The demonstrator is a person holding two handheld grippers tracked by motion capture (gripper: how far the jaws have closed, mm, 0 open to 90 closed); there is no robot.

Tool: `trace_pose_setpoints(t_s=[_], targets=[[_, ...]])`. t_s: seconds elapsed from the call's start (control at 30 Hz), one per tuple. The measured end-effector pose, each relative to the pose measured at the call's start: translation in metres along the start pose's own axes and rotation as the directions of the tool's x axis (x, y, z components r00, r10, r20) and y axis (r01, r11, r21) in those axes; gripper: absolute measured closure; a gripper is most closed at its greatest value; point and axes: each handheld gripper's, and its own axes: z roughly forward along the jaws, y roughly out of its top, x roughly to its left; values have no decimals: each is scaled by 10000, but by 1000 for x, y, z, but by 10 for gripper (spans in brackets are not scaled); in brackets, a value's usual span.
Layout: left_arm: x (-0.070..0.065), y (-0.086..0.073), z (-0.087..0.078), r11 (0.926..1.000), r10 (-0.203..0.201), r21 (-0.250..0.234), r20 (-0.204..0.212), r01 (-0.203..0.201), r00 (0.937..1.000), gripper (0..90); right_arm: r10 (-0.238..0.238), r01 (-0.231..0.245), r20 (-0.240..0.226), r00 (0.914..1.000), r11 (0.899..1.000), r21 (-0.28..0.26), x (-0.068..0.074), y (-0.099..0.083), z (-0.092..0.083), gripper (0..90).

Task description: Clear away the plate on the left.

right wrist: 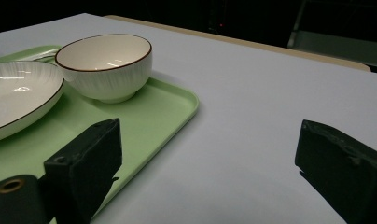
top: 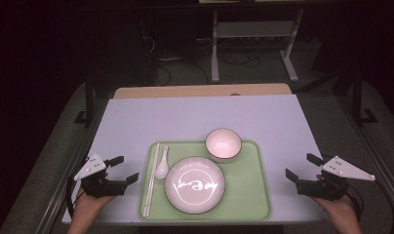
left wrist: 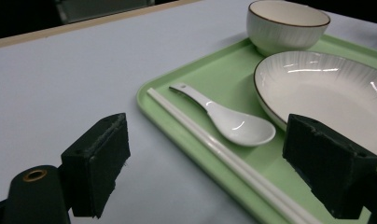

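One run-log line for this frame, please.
left gripper: open, empty, beside tray | right gripper: open, empty | chopsticks, spoon, plate, bowl on tray

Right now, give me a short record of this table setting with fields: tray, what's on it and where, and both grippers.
tray: green tray on the pale table
plate: white plate, middle of the tray
bowl: white bowl, far edge of the tray, beyond the plate
spoon: white spoon, left of the plate
chopsticks: pair of white chopsticks along the tray's left edge, beside the spoon
left gripper: left gripper, open, empty, left of the tray
right gripper: right gripper, open, empty, right of the tray
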Motion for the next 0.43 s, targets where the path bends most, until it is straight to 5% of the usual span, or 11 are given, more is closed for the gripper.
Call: trace_pose_setpoints(t_s=[0.43], targets=[[4,-9,-8,9992,-162,-377,-61,160,9998,143,-22,22,31,10000,10000,16,0,0,0,65]])
